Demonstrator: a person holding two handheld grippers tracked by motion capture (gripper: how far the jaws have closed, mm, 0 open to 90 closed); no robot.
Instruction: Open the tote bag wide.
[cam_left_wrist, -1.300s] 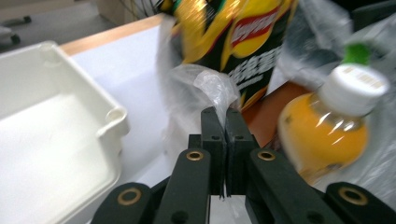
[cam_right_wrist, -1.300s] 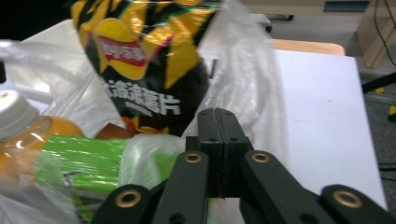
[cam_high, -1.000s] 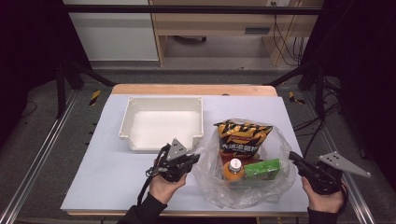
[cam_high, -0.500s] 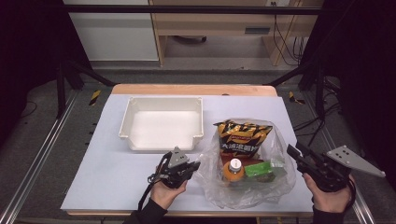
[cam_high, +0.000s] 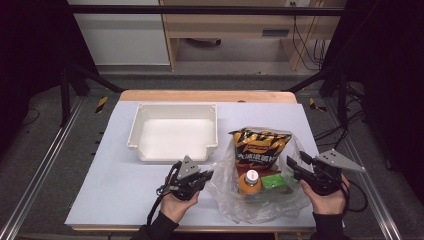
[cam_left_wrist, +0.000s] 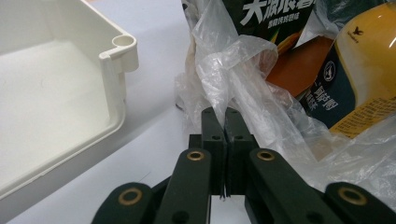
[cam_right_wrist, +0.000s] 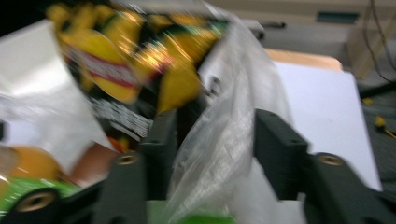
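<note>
Tray (cam_high: 172, 131) sits beside left gripper (cam_high: 196, 176) pinching plastic bag (cam_high: 226, 175); right gripper's (cam_high: 295, 167) jaws spread around it.

light: overhead, counter (cam_high: 125, 200) bright, surroundings dark
glare: plastic bag (cam_left_wrist: 243, 65)
blur: right gripper view smeared; left sharp

High overhead view, two close gripper views, all sharing plastic bag (cam_high: 260, 197)
</note>
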